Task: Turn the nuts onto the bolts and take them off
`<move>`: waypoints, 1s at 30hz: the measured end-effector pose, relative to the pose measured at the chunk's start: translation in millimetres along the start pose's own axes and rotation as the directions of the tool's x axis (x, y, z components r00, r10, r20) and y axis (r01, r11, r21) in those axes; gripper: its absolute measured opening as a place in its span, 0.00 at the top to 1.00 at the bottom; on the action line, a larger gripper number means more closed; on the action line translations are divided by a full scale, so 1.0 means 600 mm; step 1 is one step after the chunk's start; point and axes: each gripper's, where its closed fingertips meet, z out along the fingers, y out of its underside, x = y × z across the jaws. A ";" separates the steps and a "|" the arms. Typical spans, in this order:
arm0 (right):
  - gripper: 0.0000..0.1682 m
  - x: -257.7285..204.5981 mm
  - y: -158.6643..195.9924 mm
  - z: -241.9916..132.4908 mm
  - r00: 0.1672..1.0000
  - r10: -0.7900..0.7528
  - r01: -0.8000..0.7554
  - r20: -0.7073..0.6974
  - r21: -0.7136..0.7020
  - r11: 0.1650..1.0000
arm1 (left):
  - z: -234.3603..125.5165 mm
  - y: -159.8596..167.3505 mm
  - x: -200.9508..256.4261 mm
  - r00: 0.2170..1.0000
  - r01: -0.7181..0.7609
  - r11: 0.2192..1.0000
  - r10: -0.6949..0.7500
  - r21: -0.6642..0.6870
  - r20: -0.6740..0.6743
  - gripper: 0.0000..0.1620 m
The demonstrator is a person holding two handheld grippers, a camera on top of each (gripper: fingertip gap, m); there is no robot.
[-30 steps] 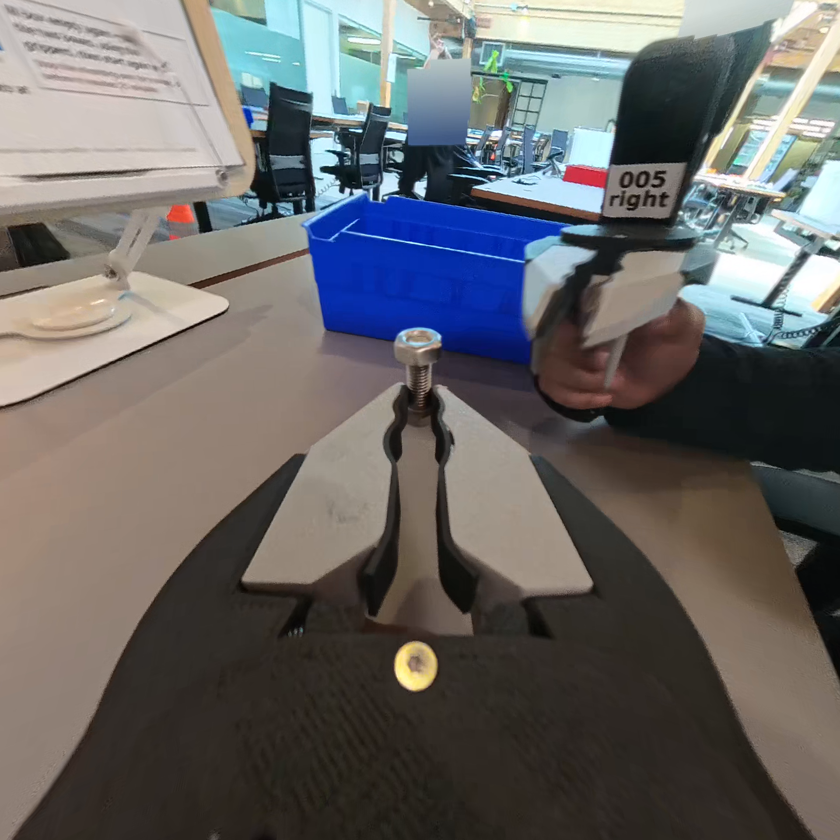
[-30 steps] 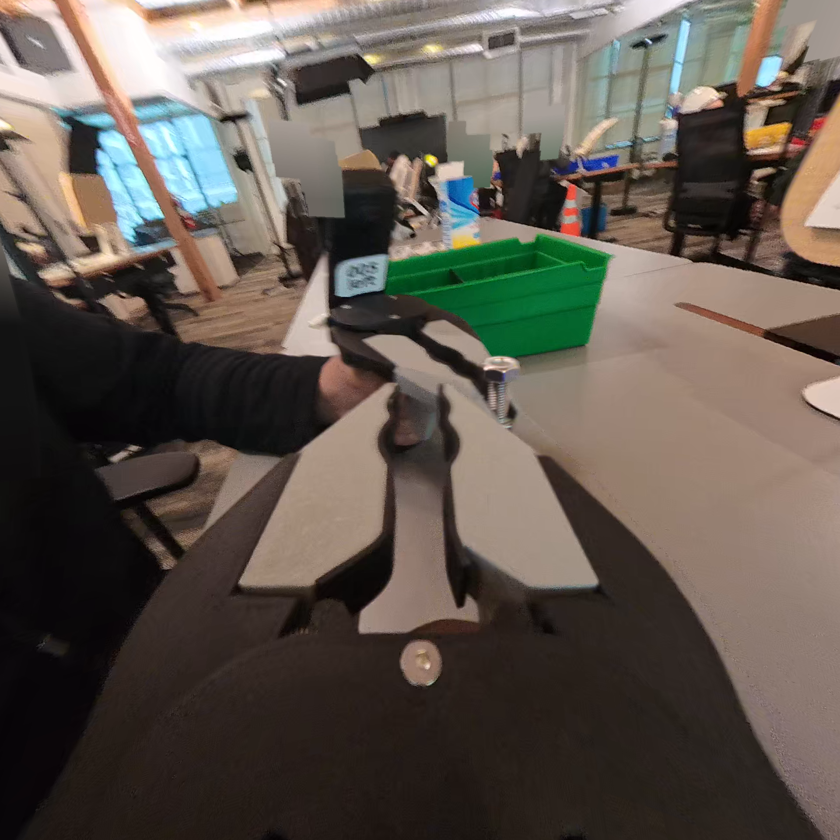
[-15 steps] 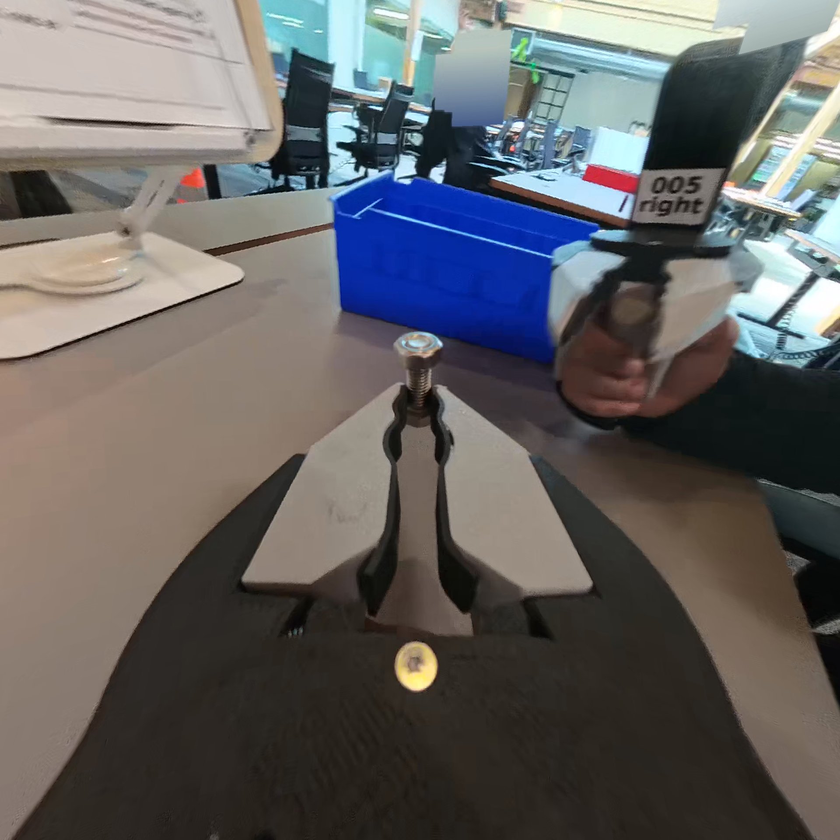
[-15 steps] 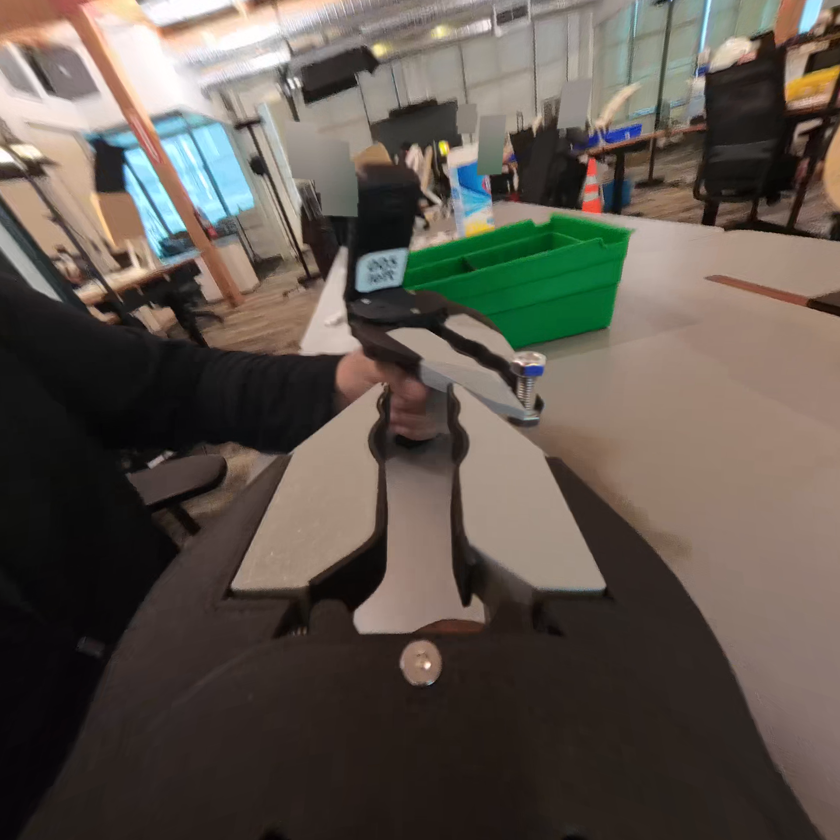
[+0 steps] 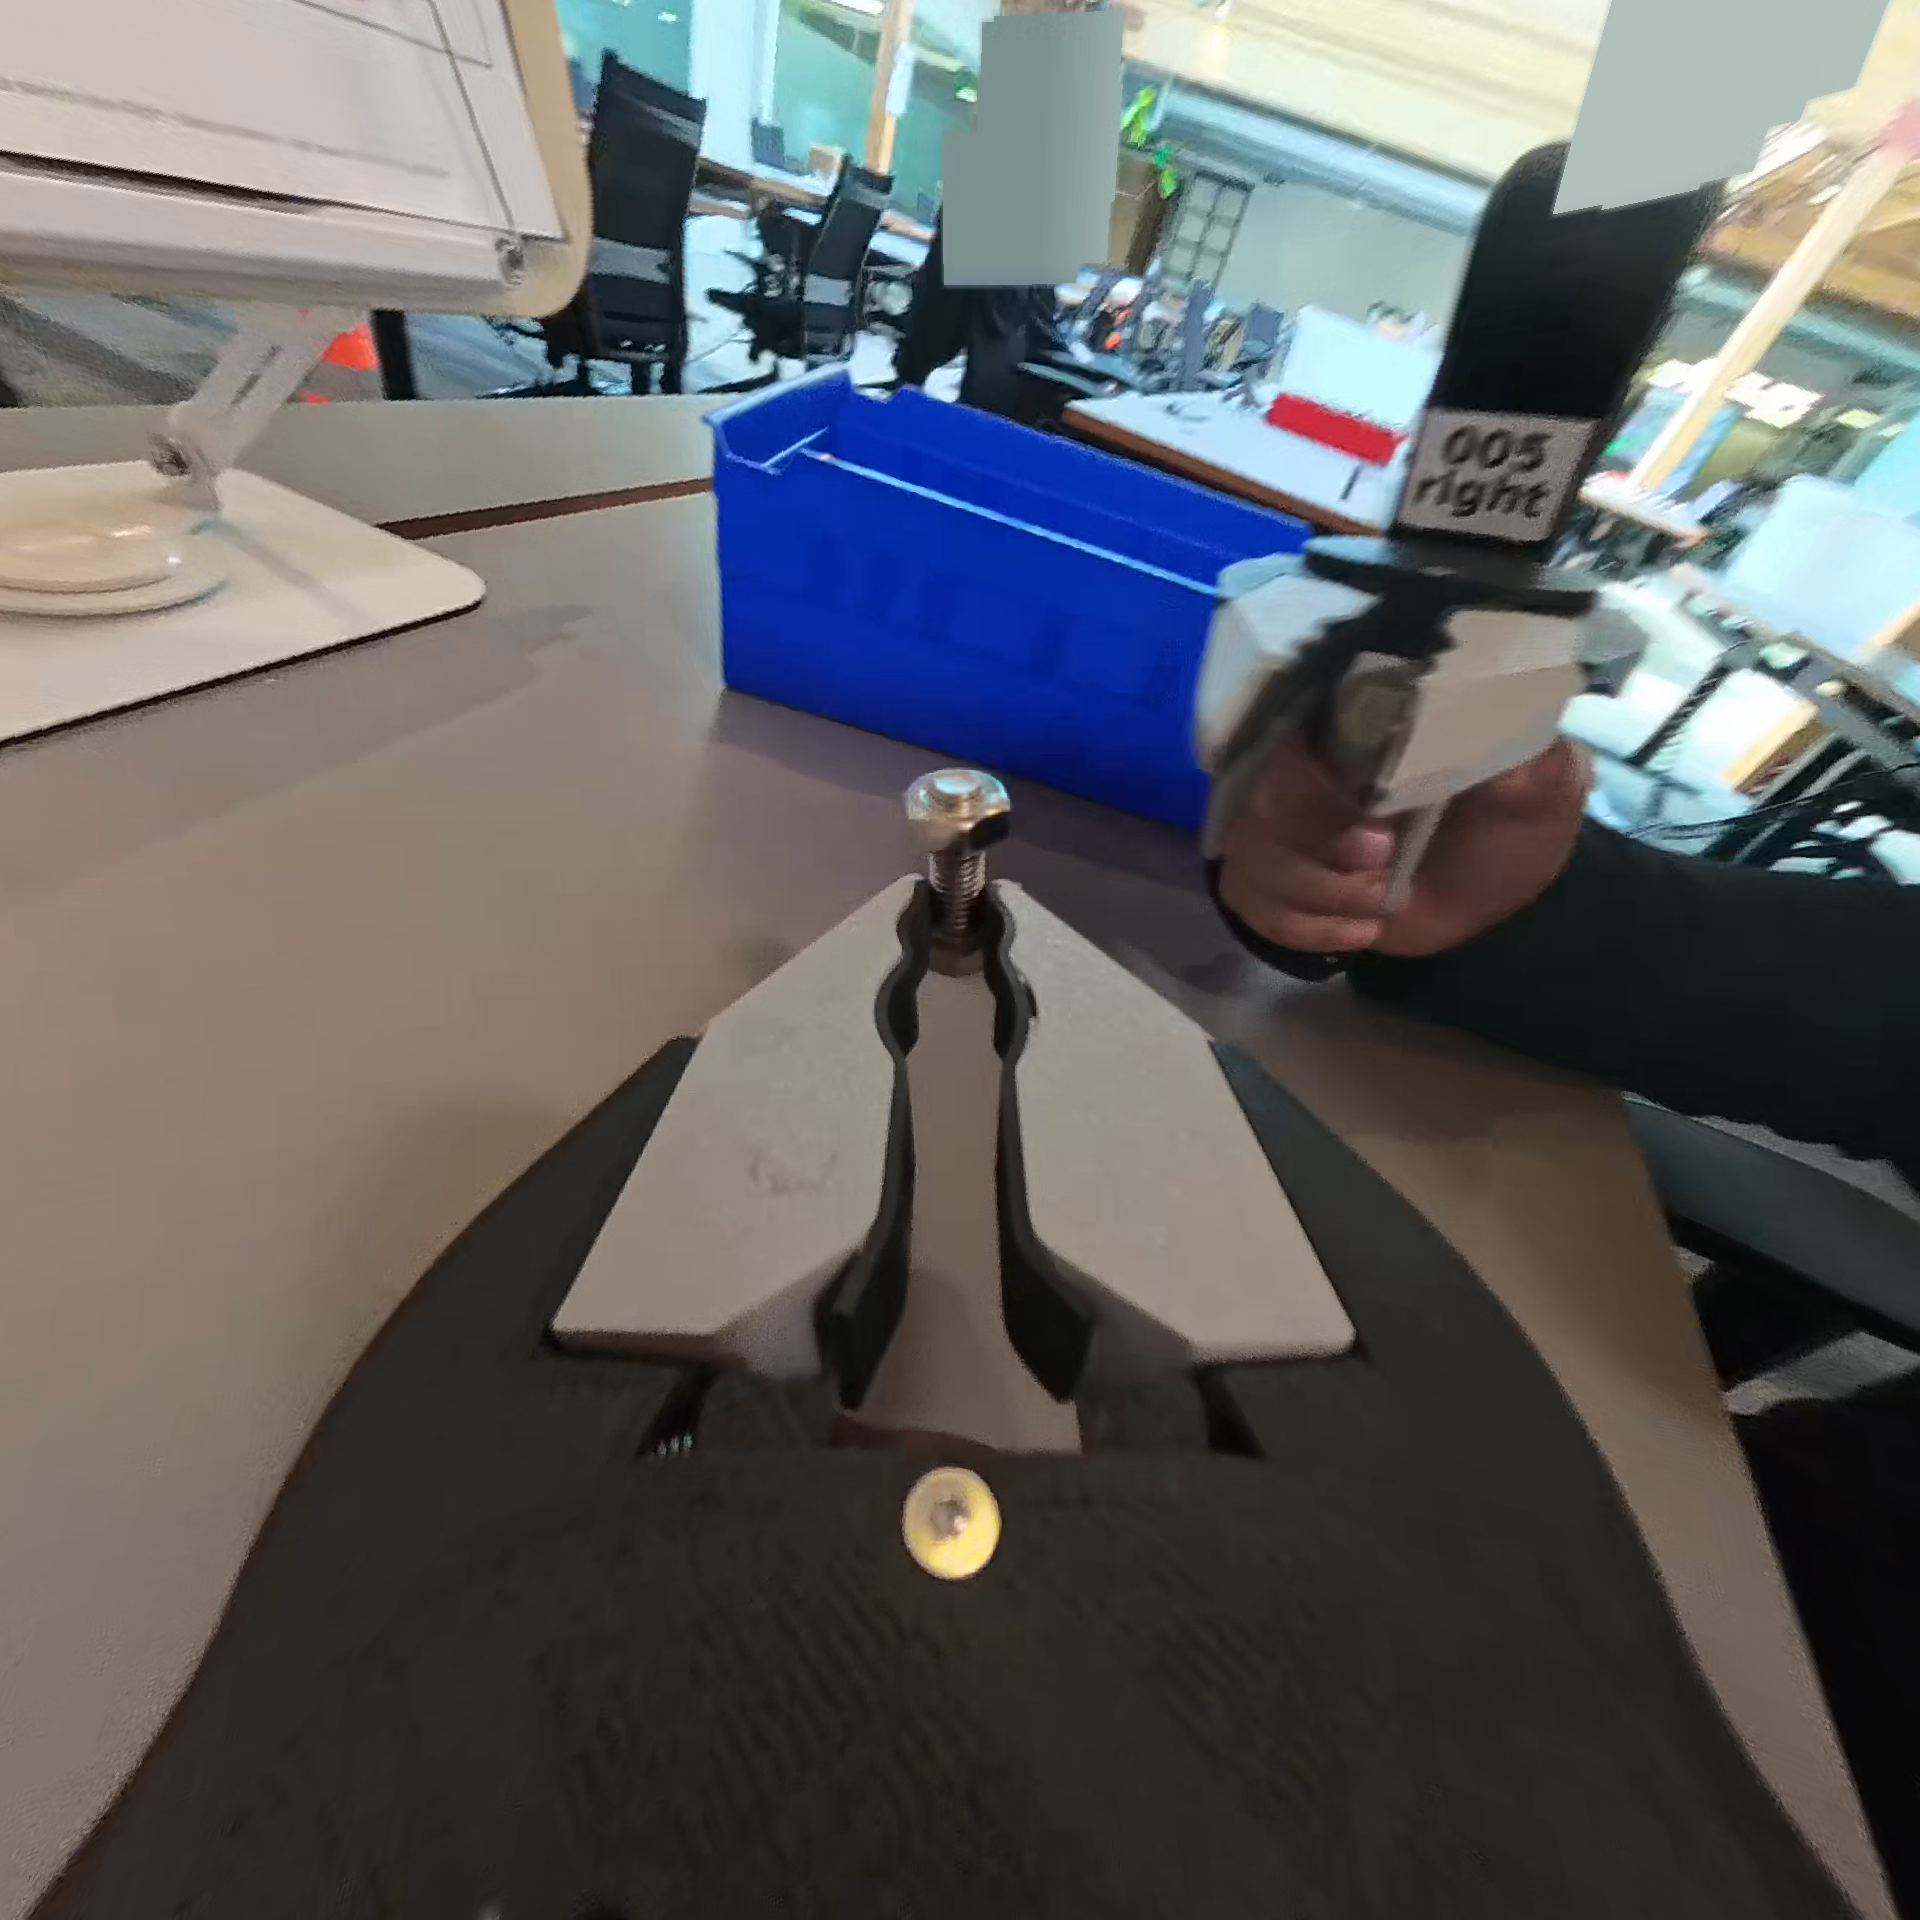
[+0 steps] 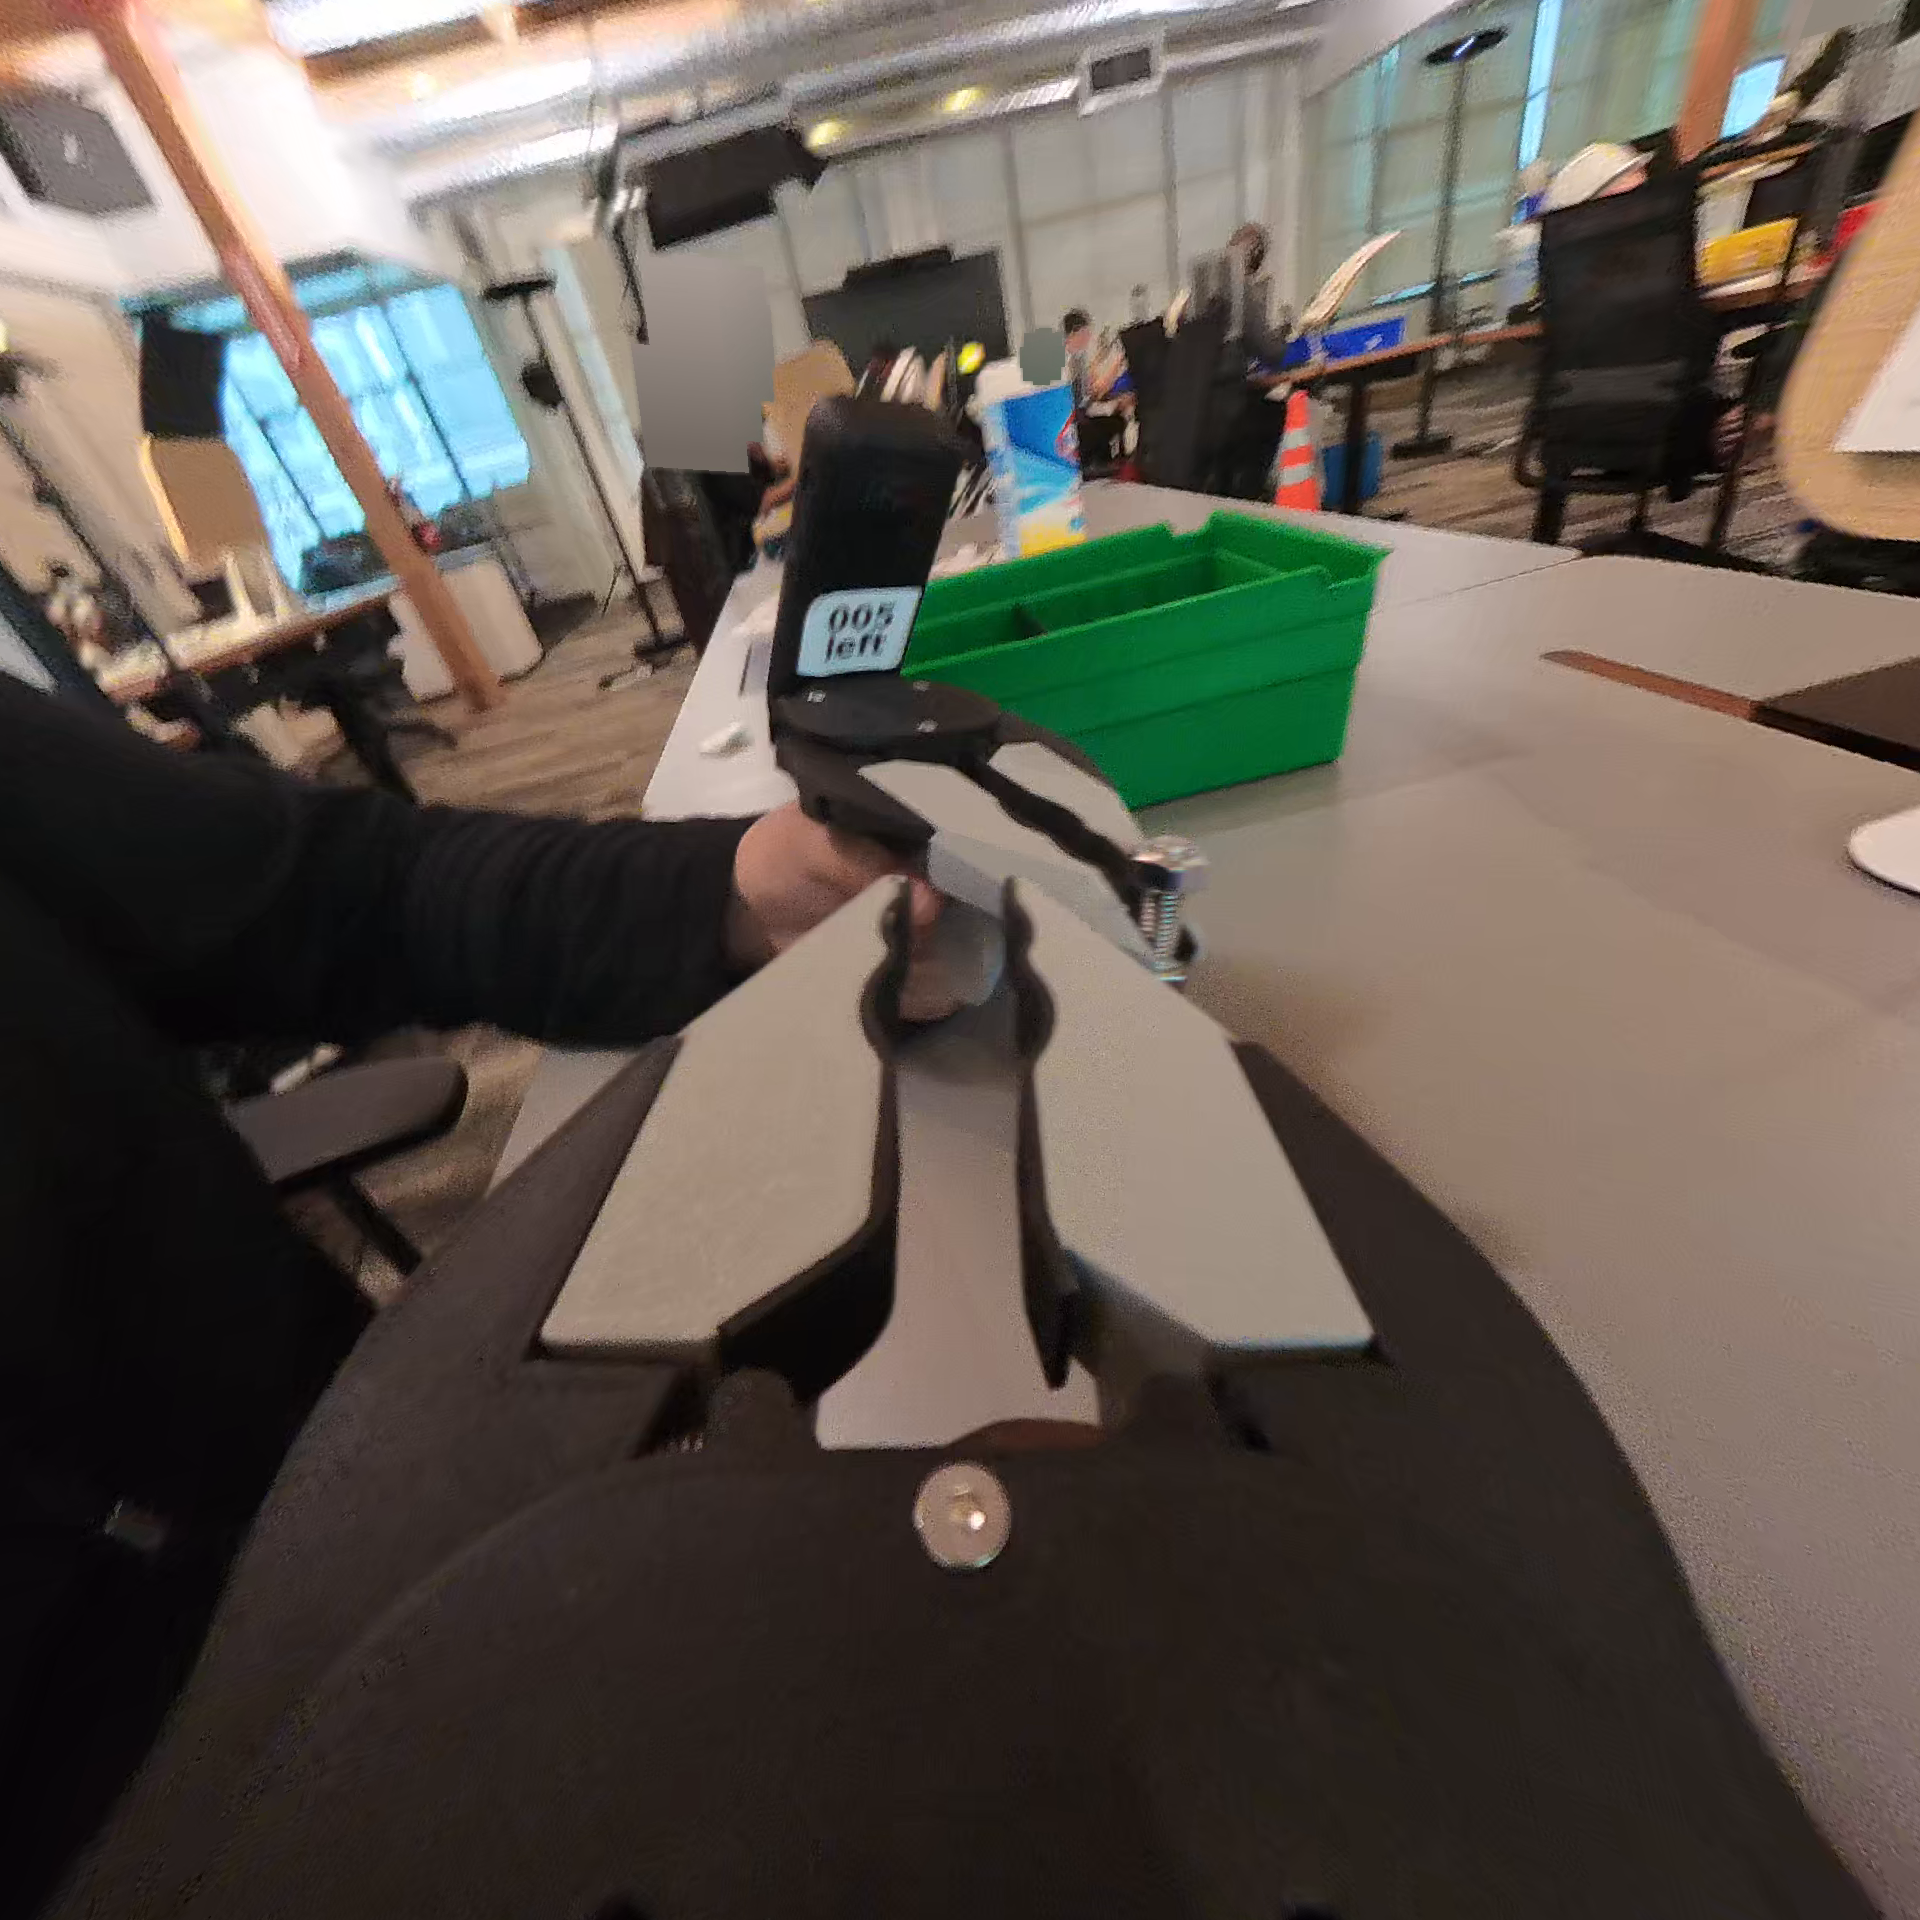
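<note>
My left gripper is shut on the lower end of a silver bolt and holds it upright above the grey table. A hex nut sits at the top of the thread. The right wrist view shows the same bolt and nut in the left gripper. My right gripper has its jaws a little apart with nothing seen between them. It hovers to the right of the bolt, apart from it, and also shows in the left wrist view.
A blue bin stands on the table behind the bolt. A green bin with compartments stands at the far side. A white stand holding papers is at the left. Office chairs and desks lie beyond. One gripper's finger ends stand about 6 cm off the other's.
The right gripper has turned and shifted slightly, so the bolt now sits farther right in its view. The left gripper still holds the bolt upright.
</note>
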 end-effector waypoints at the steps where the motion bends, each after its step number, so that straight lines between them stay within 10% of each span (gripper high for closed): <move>1: 0.86 0.012 -0.004 -0.003 0.999 0.025 -0.024 -0.032 0.019 1.000 | -0.001 -0.004 0.004 1.000 0.004 1.000 -0.004 0.019 -0.018 0.96; 3: 0.65 0.039 0.001 -0.002 0.993 0.068 -0.067 -0.101 0.010 0.998 | 0.006 0.002 0.017 0.999 -0.029 1.000 0.029 -0.001 -0.026 0.96; 10: 0.63 0.014 0.020 0.022 0.996 0.091 -0.092 -0.026 -0.051 0.994 | 0.014 0.004 0.030 0.997 -0.070 0.998 0.069 -0.007 -0.022 0.96; 13: 0.93 -0.009 -0.008 -0.002 0.995 0.078 -0.080 0.064 0.024 0.997 | -0.004 -0.006 -0.016 0.997 -0.002 1.000 0.001 0.023 0.071 0.96; 16: 0.56 0.040 -0.017 -0.012 0.987 0.141 -0.135 -0.074 0.083 0.987 | -0.002 -0.007 -0.006 1.000 0.006 1.000 -0.007 0.031 0.026 0.96; 24: 0.71 0.026 0.019 0.015 0.994 0.080 -0.084 -0.068 -0.048 0.995 | 0.013 0.001 0.019 0.999 -0.040 0.999 0.040 0.002 0.012 0.96; 25: 1.00 0.005 0.008 0.006 0.999 0.044 -0.043 0.016 -0.023 0.999 | 0.008 0.002 -0.004 0.997 -0.017 1.000 0.017 -0.004 0.070 0.96; 30: 0.69 0.055 -0.014 -0.016 0.980 0.178 -0.170 -0.091 0.083 0.982 | 0.001 -0.004 -0.002 0.999 -0.012 1.000 0.011 0.019 0.031 0.96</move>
